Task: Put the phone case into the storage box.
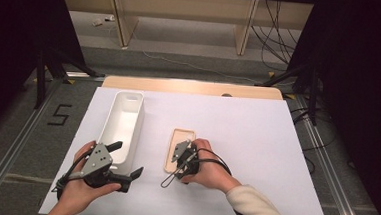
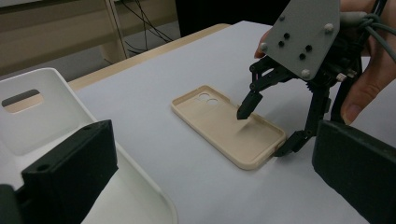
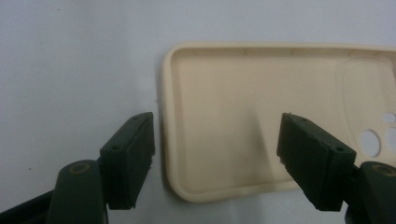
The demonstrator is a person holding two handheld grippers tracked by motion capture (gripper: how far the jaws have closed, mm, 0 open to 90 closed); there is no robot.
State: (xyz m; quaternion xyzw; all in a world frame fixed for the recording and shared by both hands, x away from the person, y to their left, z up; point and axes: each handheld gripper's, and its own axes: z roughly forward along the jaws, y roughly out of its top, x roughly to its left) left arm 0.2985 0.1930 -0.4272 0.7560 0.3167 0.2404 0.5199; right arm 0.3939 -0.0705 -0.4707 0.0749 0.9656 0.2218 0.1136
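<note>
Flat on the white bench [image 1: 256, 141]: beige soft-plastic phone case [image 1: 179, 149], hollow side up, long axis running away (camera holes far). Straddling its near corner, right gripper [image 3: 215, 154], jaws wide, gripping nothing; left gripper [image 1: 125, 161] likewise open, farther off.

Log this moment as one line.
right tongs: open, straddling phone case end | left tongs: open, by white bin | case flat on table

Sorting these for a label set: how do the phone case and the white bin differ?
The phone case is beige, flat and shallow; the white bin is deep-walled and longer. The case has camera holes, the bin a handle slot. Both lie open side up on the table.
</note>
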